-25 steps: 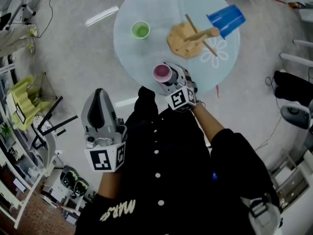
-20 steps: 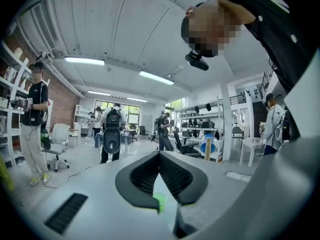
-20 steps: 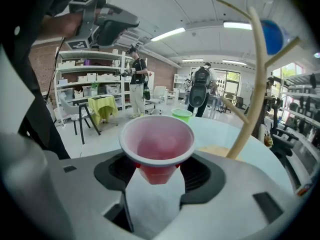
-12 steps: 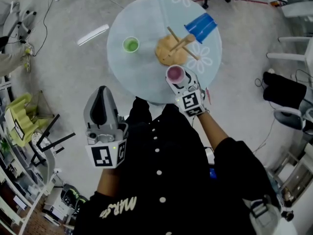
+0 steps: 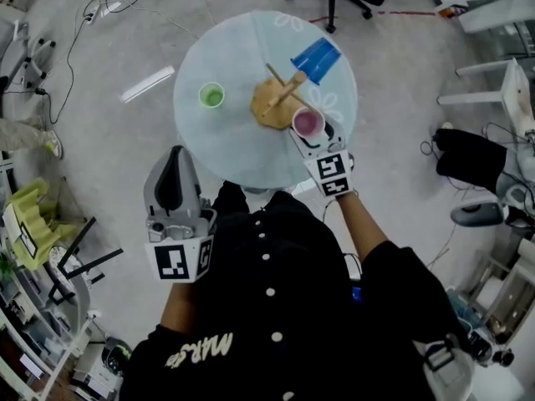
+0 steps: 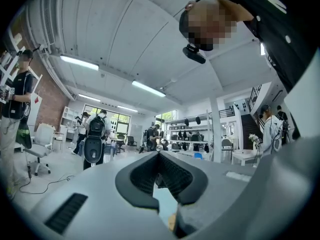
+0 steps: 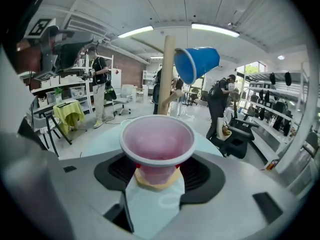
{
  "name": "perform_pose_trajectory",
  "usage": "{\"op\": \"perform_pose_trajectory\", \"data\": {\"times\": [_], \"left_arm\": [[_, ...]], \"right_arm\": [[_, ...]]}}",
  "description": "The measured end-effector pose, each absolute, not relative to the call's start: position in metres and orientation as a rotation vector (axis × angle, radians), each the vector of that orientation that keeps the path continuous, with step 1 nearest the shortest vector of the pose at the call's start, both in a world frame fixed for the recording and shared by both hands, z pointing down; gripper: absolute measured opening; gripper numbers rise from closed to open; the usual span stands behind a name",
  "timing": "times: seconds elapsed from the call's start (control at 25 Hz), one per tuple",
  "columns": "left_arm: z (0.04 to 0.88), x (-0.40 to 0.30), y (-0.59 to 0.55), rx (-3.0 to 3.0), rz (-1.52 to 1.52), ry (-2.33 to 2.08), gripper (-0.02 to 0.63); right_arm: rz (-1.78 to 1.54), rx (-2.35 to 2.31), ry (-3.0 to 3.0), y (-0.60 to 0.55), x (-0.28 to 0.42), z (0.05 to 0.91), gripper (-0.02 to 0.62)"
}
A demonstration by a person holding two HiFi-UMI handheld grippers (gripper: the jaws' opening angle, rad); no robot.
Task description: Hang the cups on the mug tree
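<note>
Head view, steeply down onto a round pale-blue table [image 5: 219, 144]. Toward its left edge, a green cup [image 5: 211, 96], upright and alone, well apart from everything else. Near the middle, a wooden mug tree [image 5: 269, 105] on a flat tan base, with a blue cup [image 5: 315, 59] hung on the peg reaching toward the far right edge. At the near right edge, the right gripper [image 5: 308, 127] closed round a pink cup [image 5: 308, 123], mouth up, just beside the tree's base on its right. Off the table, short of its near left edge, the left gripper [image 5: 172, 164], tips drawn together to a point, nothing in them, over grey floor [image 5: 100, 73].

Left gripper view: left gripper [image 6: 159, 156] with pads meeting at the far tips, closed on nothing, only a narrow slit behind them. Beyond, a bright room with ceiling strip lights [image 6: 148, 88], people [image 6: 95, 139] standing at the left, shelving [image 6: 192, 134] at the back.

Right gripper view: right gripper [image 7: 157, 170] clamped on the lower body of the pink cup [image 7: 157, 141], one pad on each side, jaws set partway apart to the cup's width. Cup upright, white rim facing up. Straight behind it, the post of the mug tree [image 7: 168, 74], rising well above the rim. Up and to the right of the post, the blue cup [image 7: 197, 63] on its peg, tilted, mouth turned toward the post. Below the pink cup, through the gap between the jaws, a sliver of tan base and the pale table [image 7: 150, 209].
</note>
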State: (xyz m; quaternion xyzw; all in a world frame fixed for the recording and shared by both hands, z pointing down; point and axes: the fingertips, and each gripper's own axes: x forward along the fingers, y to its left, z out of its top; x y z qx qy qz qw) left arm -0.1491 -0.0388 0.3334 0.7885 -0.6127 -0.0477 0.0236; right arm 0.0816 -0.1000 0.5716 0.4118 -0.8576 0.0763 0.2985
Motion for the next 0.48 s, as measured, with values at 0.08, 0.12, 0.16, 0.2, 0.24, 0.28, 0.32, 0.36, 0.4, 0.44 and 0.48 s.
{"op": "perform_pose_trajectory", "data": {"times": [0.08,0.12,0.16,0.2,0.24,0.28,0.32,0.36,0.4,0.44,0.48], "left_arm": [[0.328,-0.149,-0.040,2.448,-0.157,-1.890,-0.005],[0.326,-0.148,-0.041,2.452,-0.164,-1.888,-0.005],[0.324,-0.146,-0.042,2.457,-0.174,-1.884,-0.005],[0.322,-0.145,-0.042,2.460,-0.188,-1.879,-0.005],[0.321,-0.143,-0.043,2.464,-0.203,-1.872,-0.005],[0.319,-0.141,-0.044,2.469,-0.216,-1.863,-0.005],[0.317,-0.139,-0.044,2.476,-0.227,-1.854,-0.005],[0.315,-0.137,-0.045,2.485,-0.236,-1.846,-0.005],[0.313,-0.136,-0.046,2.493,-0.244,-1.839,-0.005],[0.310,-0.134,-0.046,2.501,-0.251,-1.834,-0.005],[0.308,-0.134,-0.047,2.507,-0.257,-1.831,-0.005]], "right_arm": [[0.183,1.103,-2.274,-0.102,0.082,0.559,0.275],[0.168,1.108,-2.274,-0.102,0.082,0.552,0.275],[0.149,1.113,-2.273,-0.102,0.083,0.546,0.273],[0.126,1.121,-2.269,-0.102,0.085,0.539,0.275],[0.097,1.130,-2.267,-0.102,0.088,0.532,0.273],[0.064,1.142,-2.266,-0.103,0.089,0.525,0.273],[0.029,1.152,-2.266,-0.103,0.091,0.518,0.273],[-0.002,1.161,-2.266,-0.103,0.092,0.512,0.273],[-0.026,1.168,-2.267,-0.104,0.093,0.505,0.272],[-0.040,1.176,-2.267,-0.104,0.093,0.499,0.272],[-0.048,1.184,-2.269,-0.105,0.093,0.494,0.273]]}}
